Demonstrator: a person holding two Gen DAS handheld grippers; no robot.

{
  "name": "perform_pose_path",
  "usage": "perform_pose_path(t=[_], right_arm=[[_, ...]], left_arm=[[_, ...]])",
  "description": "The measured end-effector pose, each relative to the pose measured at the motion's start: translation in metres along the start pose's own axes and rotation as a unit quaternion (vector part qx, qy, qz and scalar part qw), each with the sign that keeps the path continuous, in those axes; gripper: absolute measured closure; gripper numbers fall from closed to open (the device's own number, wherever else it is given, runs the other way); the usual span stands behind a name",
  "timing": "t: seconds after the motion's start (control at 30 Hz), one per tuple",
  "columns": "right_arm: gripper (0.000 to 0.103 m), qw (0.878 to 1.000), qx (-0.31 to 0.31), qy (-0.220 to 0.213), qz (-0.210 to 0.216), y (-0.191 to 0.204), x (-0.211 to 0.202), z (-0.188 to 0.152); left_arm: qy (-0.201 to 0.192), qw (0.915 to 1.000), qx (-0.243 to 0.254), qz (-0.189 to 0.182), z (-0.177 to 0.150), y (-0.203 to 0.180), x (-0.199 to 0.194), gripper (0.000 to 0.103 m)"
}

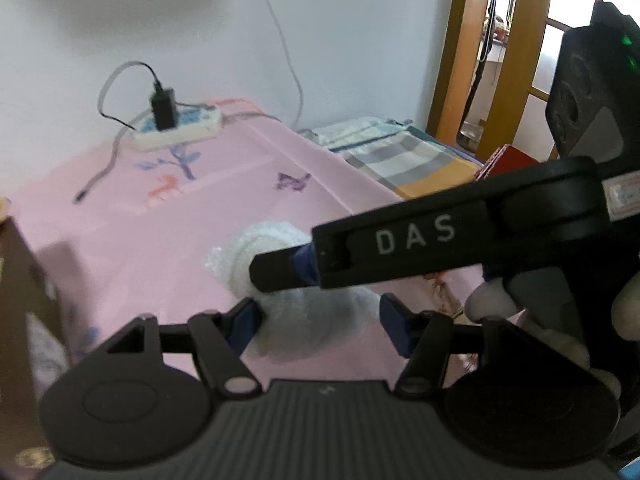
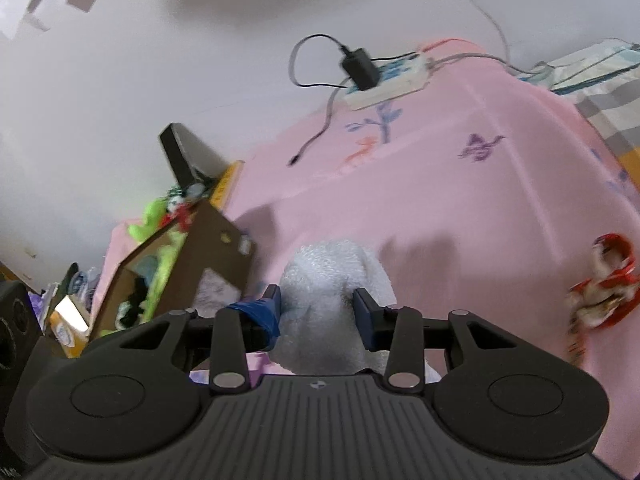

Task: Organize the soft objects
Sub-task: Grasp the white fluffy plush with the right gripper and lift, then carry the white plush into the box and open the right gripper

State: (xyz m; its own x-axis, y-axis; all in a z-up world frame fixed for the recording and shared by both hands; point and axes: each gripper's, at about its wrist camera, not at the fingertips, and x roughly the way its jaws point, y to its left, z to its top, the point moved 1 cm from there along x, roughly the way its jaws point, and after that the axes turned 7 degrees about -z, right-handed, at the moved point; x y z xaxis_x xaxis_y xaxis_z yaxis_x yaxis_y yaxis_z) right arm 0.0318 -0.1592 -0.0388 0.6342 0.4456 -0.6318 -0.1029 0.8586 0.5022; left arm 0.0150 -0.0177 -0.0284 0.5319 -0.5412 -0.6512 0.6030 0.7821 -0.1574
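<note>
White fluffy soft toy, bumpy pile, rounded, lifted over pink cloth

One white towel lies on the one pink sheet. Two grippers are at it. One cardboard box stands open, one power strip carries one black charger, and one red-and-white toy lies apart.

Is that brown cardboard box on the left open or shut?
Open. In the right wrist view the cardboard box has its flaps raised, and green, red and dark soft things show inside it.
</note>
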Motion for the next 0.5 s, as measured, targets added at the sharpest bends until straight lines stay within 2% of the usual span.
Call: perform_pose_path(t=[0.27, 0.5], right_arm=[[0.08, 0.999, -0.007, -0.027, 0.038, 0.068, -0.003, -0.011], [0.08, 0.995, -0.027, -0.065, 0.077, 0.135, 0.006, -0.009]], left_arm=[[-0.048, 0.9985, 0.005, 0.025, -0.016, 0.032, -0.068, 0.041], [-0.099, 0.9927, 0.027, 0.063, -0.022, 0.073, -0.134, 0.041]])
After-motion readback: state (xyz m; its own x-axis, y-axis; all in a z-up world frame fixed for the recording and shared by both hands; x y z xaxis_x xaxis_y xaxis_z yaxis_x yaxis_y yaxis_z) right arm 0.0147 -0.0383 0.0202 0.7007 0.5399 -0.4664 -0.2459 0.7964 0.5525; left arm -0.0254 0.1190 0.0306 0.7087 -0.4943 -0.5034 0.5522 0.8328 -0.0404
